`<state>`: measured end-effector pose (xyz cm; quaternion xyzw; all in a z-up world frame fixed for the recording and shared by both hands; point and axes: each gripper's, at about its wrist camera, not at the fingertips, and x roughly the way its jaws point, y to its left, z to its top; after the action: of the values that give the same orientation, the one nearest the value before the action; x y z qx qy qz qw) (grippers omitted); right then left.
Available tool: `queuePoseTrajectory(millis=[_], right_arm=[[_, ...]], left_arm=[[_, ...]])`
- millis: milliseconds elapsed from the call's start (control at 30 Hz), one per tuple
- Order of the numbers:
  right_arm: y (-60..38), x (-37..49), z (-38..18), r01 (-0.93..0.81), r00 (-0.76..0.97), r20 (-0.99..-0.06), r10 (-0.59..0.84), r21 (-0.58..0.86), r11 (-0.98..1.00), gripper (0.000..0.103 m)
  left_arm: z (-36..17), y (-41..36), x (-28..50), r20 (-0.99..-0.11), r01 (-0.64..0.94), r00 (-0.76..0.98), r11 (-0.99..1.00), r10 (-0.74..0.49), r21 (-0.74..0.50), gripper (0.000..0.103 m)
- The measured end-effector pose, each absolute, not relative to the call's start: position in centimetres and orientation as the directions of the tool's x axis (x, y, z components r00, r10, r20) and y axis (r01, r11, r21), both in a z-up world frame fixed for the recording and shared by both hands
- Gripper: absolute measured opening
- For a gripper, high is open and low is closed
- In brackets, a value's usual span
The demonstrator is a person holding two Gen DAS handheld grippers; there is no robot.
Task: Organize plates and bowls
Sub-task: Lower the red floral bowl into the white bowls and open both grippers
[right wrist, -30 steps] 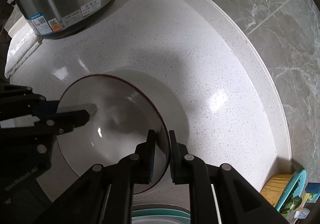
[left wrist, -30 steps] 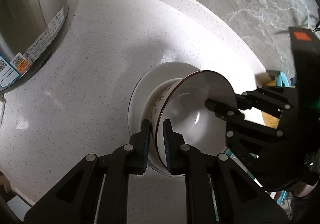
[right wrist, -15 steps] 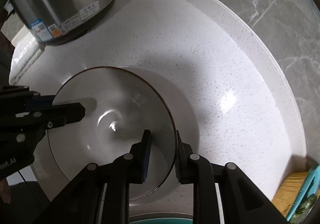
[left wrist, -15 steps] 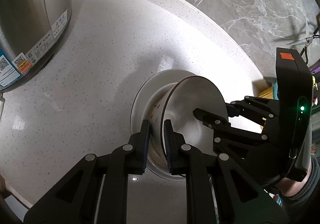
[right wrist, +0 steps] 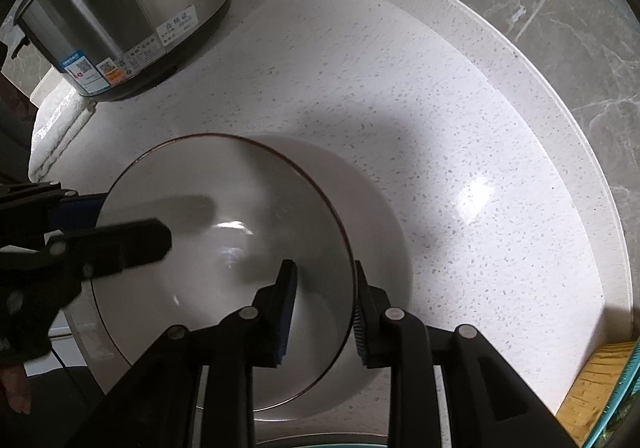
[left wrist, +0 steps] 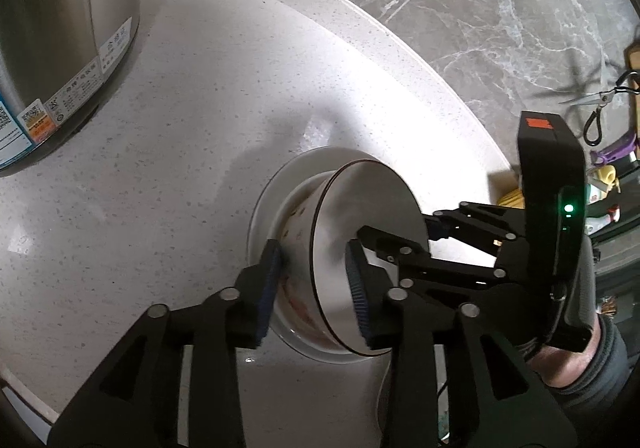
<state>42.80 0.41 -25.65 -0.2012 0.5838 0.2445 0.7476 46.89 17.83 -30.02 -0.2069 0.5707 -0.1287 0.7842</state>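
Note:
A white bowl with a dark red rim (left wrist: 372,208) (right wrist: 224,236) rests on a white plate (left wrist: 276,188) (right wrist: 384,216) on the speckled counter. My left gripper (left wrist: 314,280) is open, its fingers straddling the bowl's near rim, one outside the wall, one inside. My right gripper (right wrist: 324,308) is open too, its fingers either side of the bowl's rim on the opposite side. Each gripper shows in the other's view, the right one (left wrist: 400,244) and the left one (right wrist: 128,232). The bowl's outer wall bears small patterns.
A steel cooker pot (left wrist: 60,40) (right wrist: 128,8) stands at the back left. A raised counter edge (right wrist: 520,60) meets a grey marble wall. A yellow and teal item (right wrist: 600,380) lies at the right. Scissors (left wrist: 600,100) hang on the wall.
Both grippers have opened and let go of the bowl's rim. The bowl has settled lower onto the plate, less tilted than before.

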Motion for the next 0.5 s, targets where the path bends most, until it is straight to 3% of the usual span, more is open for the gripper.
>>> queuePoseTrajectory(millis=[67, 133, 167, 300, 500], right_arm=[[0.6, 42.6, -25.6, -0.603, 0.196, -0.972, 0.134, -0.012, 0.797, 0.027], [0.9, 42.4, -25.7, -0.612, 0.188, -0.974, 0.129, -0.013, 0.791, 0.026], [0.9, 42.4, -25.7, -0.612, 0.192, -0.973, 0.13, -0.015, 0.791, 0.024], [0.4, 42.6, -25.4, -0.594, 0.182, -0.972, 0.148, 0.011, 0.804, 0.018], [0.3, 42.7, -25.4, -0.595, 0.187, -0.971, 0.15, 0.009, 0.804, 0.017]], left_arm=[[-29.7, 17.6, 47.0, -0.849, -0.029, 0.311, 0.889, -0.427, -0.458, 0.041], [-29.2, 17.4, 47.2, -0.857, -0.033, 0.316, 0.898, -0.408, -0.439, 0.064], [-29.0, 17.5, 47.4, -0.855, -0.034, 0.321, 0.897, -0.408, -0.441, 0.067], [-28.2, 17.8, 47.8, -0.845, -0.034, 0.341, 0.893, -0.412, -0.449, 0.068], [-27.8, 18.6, 47.8, -0.85, -0.037, 0.354, 0.902, -0.39, -0.43, 0.068]])
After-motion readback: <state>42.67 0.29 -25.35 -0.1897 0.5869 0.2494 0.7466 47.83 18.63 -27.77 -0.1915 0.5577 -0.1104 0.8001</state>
